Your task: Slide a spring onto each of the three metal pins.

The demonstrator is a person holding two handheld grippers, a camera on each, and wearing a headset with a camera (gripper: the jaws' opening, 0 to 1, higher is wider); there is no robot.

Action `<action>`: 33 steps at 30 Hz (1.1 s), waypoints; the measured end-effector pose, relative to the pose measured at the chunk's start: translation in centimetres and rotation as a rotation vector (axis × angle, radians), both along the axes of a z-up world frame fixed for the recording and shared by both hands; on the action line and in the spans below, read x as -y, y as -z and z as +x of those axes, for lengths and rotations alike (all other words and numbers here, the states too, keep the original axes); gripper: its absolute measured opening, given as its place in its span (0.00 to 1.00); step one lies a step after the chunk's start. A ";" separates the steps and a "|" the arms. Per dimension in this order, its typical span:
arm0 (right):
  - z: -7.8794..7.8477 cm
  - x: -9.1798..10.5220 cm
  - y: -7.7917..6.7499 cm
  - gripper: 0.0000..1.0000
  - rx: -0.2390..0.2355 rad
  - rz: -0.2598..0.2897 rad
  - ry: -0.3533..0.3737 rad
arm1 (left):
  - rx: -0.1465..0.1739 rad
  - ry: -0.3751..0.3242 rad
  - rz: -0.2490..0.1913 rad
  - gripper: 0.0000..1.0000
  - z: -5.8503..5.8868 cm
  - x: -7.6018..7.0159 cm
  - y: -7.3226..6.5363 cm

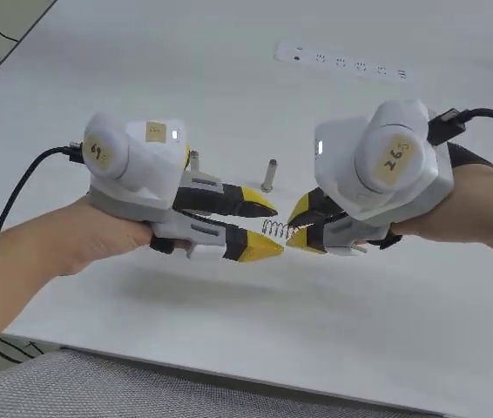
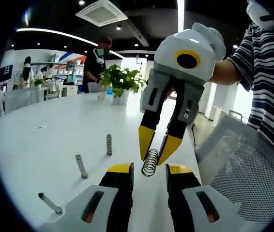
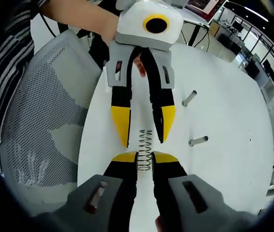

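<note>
We are pinching a spring (image 3: pixel 145 142) by one end in the right gripper (image 3: pixel 145 155), jaws closed on its coils. Facing the right gripper tip to tip, the left gripper (image 2: pixel 149 167) is gaping wide, gripping nothing, straddling the spring's free end. Beyond the right gripper, three pins (image 2: pixel 81 166) are standing on the table (image 2: pixel 40 140).

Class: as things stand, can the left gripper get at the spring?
Probably yes: the jaws of the left gripper stand open either side of the spring, nothing between; the right gripper pinches its far end.
</note>
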State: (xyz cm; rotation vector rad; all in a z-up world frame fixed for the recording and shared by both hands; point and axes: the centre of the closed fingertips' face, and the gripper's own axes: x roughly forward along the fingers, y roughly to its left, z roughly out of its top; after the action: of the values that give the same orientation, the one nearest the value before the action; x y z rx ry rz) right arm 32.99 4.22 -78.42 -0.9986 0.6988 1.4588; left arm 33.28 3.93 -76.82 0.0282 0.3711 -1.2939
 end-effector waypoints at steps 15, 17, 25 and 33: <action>-0.2 0.0 0.0 0.13 -0.007 0.003 -0.011 | 0.004 0.009 -0.012 0.12 -0.2 0.3 -0.3; -0.3 0.0 0.0 0.13 -0.007 0.003 -0.012 | -0.003 0.014 -0.018 0.12 -0.3 0.4 -0.4; -0.4 0.0 -0.3 0.13 -0.005 0.007 -0.016 | 0.018 0.027 -0.002 0.09 -0.6 0.5 -0.3; -0.6 0.0 -0.6 0.13 -0.006 0.020 -0.020 | 0.026 0.040 -0.005 0.08 -0.6 0.4 -0.5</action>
State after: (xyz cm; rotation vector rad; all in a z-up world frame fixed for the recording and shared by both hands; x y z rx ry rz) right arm 32.38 4.25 -77.86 -0.9890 0.6786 1.4841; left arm 32.63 3.49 -76.27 0.0483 0.3470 -1.3331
